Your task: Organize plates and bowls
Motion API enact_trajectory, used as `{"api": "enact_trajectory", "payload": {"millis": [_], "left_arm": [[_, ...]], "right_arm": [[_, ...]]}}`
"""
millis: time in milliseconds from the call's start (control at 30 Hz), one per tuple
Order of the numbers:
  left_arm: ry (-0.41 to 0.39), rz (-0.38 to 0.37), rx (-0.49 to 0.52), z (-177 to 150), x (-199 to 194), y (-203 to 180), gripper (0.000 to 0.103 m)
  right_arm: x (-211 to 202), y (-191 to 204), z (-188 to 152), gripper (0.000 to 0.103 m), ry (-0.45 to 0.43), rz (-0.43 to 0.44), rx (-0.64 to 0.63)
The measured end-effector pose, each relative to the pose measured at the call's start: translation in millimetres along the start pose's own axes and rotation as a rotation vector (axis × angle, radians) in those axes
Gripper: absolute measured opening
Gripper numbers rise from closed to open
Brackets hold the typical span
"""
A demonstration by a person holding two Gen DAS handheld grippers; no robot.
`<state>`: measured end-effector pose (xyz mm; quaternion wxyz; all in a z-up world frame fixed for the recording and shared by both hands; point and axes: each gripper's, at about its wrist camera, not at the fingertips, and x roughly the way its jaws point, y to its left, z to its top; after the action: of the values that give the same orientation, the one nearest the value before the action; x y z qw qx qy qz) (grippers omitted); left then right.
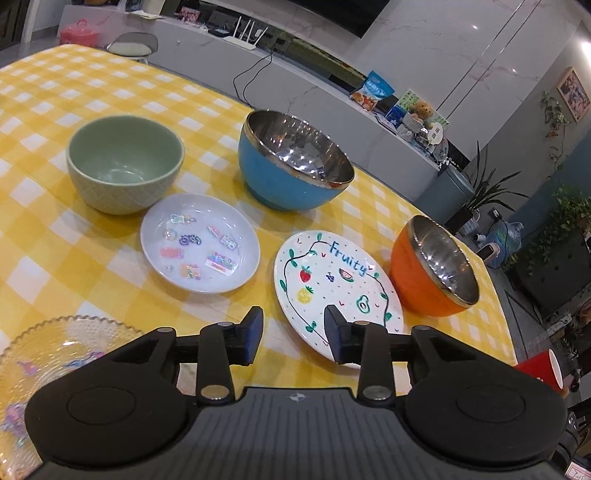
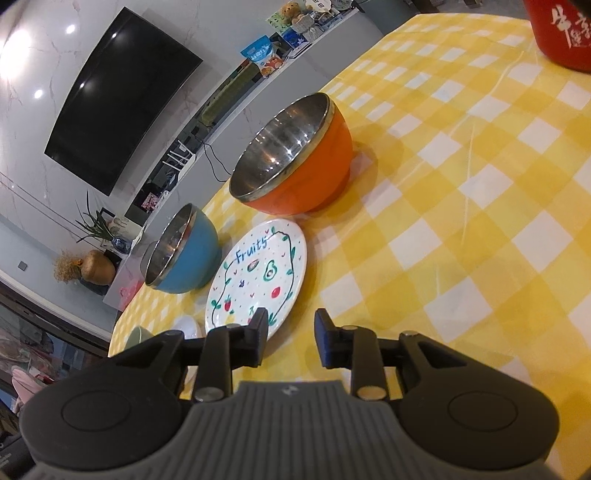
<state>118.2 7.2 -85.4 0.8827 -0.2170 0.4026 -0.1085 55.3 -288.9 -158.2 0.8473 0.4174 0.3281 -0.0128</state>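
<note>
Yellow-and-white checked tablecloth [image 1: 110, 92] on a table; grey marbled wall with a dark television [image 2: 122, 99] behind. Left wrist view only: green bowl [image 1: 123, 162] at 10 o'clock, sticker dish [image 1: 199, 242] at centre, glass plate [image 1: 44, 354] at 8; right wrist view only: red cup [image 2: 561, 33] at 1. Count: three bowls, green, blue bowl [image 1: 291, 162] and orange bowl [image 1: 432, 266]; three plates including the Fruity plate [image 1: 332, 291]; left gripper [image 1: 293, 338] and right gripper [image 2: 290, 338], jaws apart, holding nothing.

Home living room: wall television [image 2: 122, 99], checkered dining table [image 2: 461, 221].
</note>
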Motion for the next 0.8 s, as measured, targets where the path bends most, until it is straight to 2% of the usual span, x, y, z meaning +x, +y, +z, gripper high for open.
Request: {"api": "enact_trajectory", "payload": {"millis": [367,467,600,800], "left_arm": [[0.034,0.009,0.011,11,39,0,0.04],[0.035,0.007,0.006,10,42,1,0.034],[0.034,0.025,0.026,10,44,-1,0.015],[0.049,0.02,0.023,8,38,-1,0.013]], "right_arm": [[37,-6,14,0.028,-0.013,0.014,-0.019],[42,-7,15,0.025,-0.019,0.038,-0.019],[47,-10,13,0.009,-0.006,0.047,-0.001],[41,-8,12,0.006,-0.005,0.029,0.007]]}}
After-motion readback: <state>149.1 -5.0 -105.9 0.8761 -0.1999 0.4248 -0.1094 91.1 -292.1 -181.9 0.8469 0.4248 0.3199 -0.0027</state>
